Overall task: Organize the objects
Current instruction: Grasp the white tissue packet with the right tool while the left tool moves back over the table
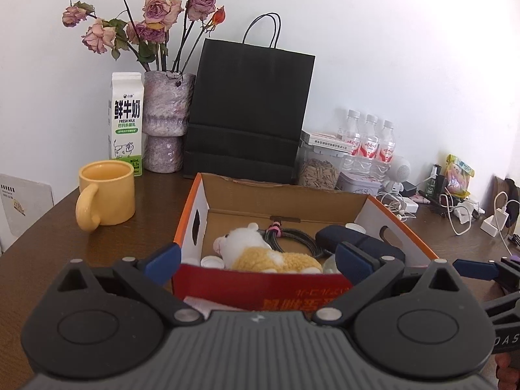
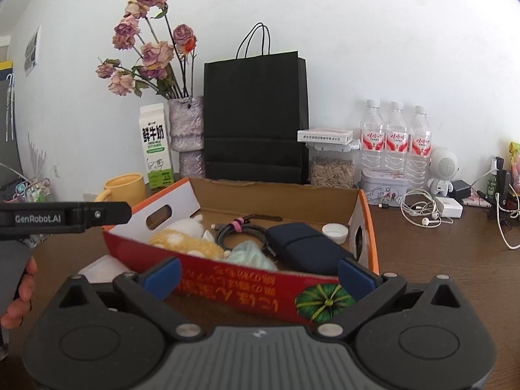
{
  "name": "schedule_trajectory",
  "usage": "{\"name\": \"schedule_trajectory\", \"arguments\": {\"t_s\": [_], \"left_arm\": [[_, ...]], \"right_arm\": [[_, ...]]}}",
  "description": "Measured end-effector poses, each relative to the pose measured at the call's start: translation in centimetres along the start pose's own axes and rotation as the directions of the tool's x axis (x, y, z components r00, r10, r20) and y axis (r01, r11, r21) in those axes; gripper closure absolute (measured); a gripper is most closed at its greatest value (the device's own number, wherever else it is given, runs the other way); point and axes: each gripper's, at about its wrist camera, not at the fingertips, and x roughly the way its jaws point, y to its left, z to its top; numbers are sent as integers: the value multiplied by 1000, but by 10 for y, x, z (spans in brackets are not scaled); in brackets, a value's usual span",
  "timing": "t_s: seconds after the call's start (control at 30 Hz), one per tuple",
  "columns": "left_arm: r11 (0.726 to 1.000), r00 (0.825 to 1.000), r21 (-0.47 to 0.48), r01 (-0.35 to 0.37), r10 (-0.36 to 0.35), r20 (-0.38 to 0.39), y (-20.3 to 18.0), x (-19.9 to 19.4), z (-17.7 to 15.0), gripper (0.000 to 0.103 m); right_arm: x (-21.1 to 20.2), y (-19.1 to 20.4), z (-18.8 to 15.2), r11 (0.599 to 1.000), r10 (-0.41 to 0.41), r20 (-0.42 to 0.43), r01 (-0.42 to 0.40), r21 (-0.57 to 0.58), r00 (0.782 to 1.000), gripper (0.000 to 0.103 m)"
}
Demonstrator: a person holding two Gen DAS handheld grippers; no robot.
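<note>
An open cardboard box (image 1: 260, 284) with red front and orange rims sits on the brown table. Inside lie a white and yellow plush toy (image 1: 260, 253), a coiled dark cable (image 1: 292, 237), a navy case (image 1: 360, 243) and white caps. My left gripper (image 1: 258, 261) hovers open at the box's near wall, holding nothing. In the right wrist view the same box (image 2: 227, 279) shows the plush toy (image 2: 185, 240), cable (image 2: 234, 230), navy case (image 2: 305, 247), a pale green cloth (image 2: 250, 255) and a white cap (image 2: 334, 232). My right gripper (image 2: 259, 276) is open and empty before the front wall.
A yellow mug (image 1: 107, 191), milk carton (image 1: 126, 123), vase of dried roses (image 1: 165, 120) and black paper bag (image 1: 250, 113) stand behind the box. Water bottles (image 2: 396, 139), a seed jar (image 2: 331, 169), a tin (image 2: 385, 190), earphones (image 2: 422, 211) and chargers crowd the right.
</note>
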Motion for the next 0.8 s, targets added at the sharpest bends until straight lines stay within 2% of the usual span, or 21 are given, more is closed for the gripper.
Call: {"name": "schedule_trajectory", "arguments": {"t_s": [0.2,0.47,0.7,0.8], "left_arm": [[1000,998,16,-23,24,-63,10,-24,-19,0],[999,988,18,-48,51,-143,23,-38,-39,0],[998,984,22,-64,67,-163,32,-51,-48,0],[997,984,15,-72,73,-163,35,-55,-49,0]], "right_arm": [[-17,19,-30,999,-22,-112,17,-45,993,0],[-6,29,-49,999,-34,-238,37,5,971,0],[21,41,-54,997,-72,-281,76,4,957,0],[24,43,-57,996,-78,-274,84,9,959,0]]}}
